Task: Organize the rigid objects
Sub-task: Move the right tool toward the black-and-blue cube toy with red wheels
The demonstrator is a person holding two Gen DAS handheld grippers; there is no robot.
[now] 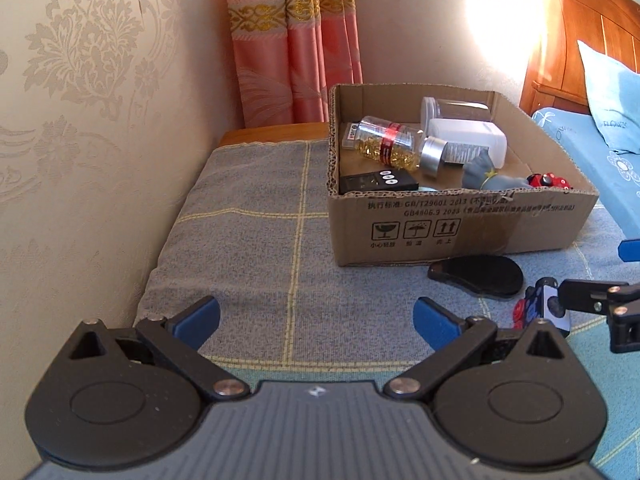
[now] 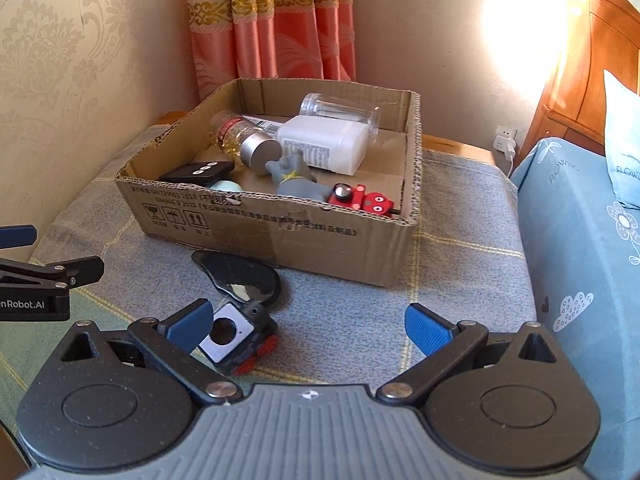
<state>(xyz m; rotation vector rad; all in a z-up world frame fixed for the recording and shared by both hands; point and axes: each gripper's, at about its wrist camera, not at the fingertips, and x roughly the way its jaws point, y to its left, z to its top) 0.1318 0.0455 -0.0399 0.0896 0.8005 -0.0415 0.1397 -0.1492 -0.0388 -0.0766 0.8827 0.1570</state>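
An open cardboard box [image 1: 460, 224] [image 2: 280, 236] stands on a grey checked cloth. It holds a bottle of yellow capsules [image 1: 384, 142] [image 2: 232, 136], a white bottle [image 2: 324, 146], a clear jar [image 2: 340, 112], a black remote [image 1: 378, 182] [image 2: 198, 170], a grey figure [image 2: 292, 176] and a red toy [image 2: 360, 198]. In front of the box lie a black oval mirror [image 1: 478, 276] [image 2: 244, 276] and a small toy train [image 2: 240, 338] [image 1: 540, 308]. My right gripper [image 2: 310, 326] is open, its left finger right beside the train. My left gripper [image 1: 318, 318] is open over bare cloth.
A wallpapered wall runs along the left, with pink curtains [image 1: 292, 40] behind the box. A bed with blue bedding [image 2: 580, 220] and a wooden headboard [image 1: 592, 32] borders the right. A plugged wall socket [image 2: 505, 140] sits behind the table.
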